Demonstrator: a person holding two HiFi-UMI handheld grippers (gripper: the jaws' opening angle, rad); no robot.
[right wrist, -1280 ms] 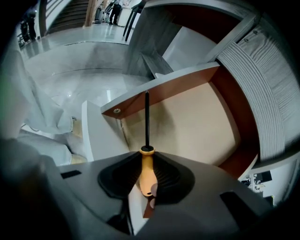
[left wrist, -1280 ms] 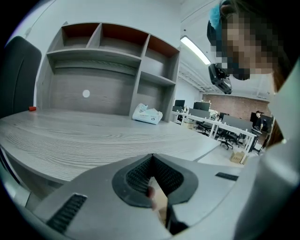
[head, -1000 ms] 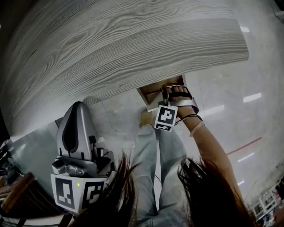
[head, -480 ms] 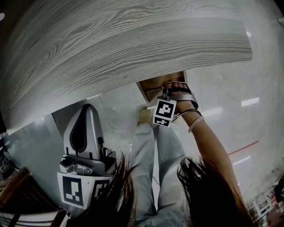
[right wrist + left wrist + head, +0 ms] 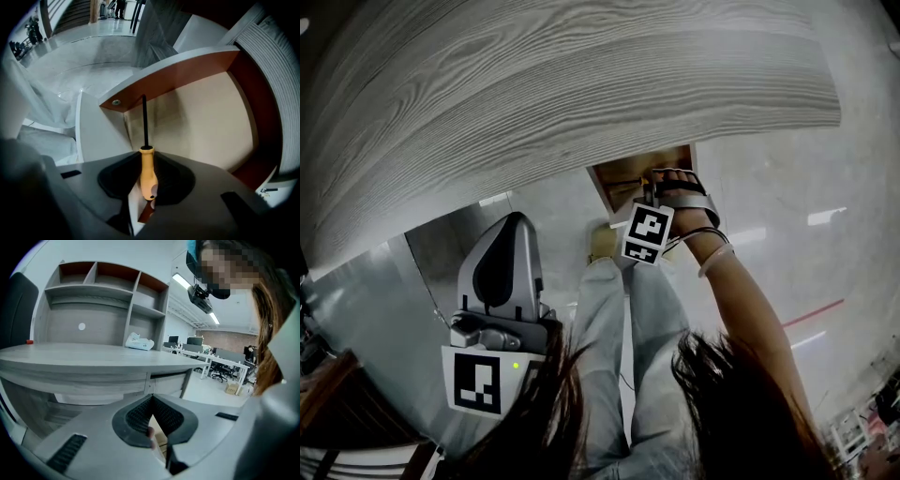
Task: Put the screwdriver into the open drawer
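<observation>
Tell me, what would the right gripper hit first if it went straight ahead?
Likely the pale inner panel of the open drawer, touched first by the screwdriver that the right gripper holds; depth is unclear.

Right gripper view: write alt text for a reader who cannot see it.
The right hand-held gripper clamps an orange-handled screwdriver, whose dark shaft points ahead toward the open drawer. The drawer has a pale floor and reddish-brown walls, and a light, glossy floor lies beyond it.
</observation>
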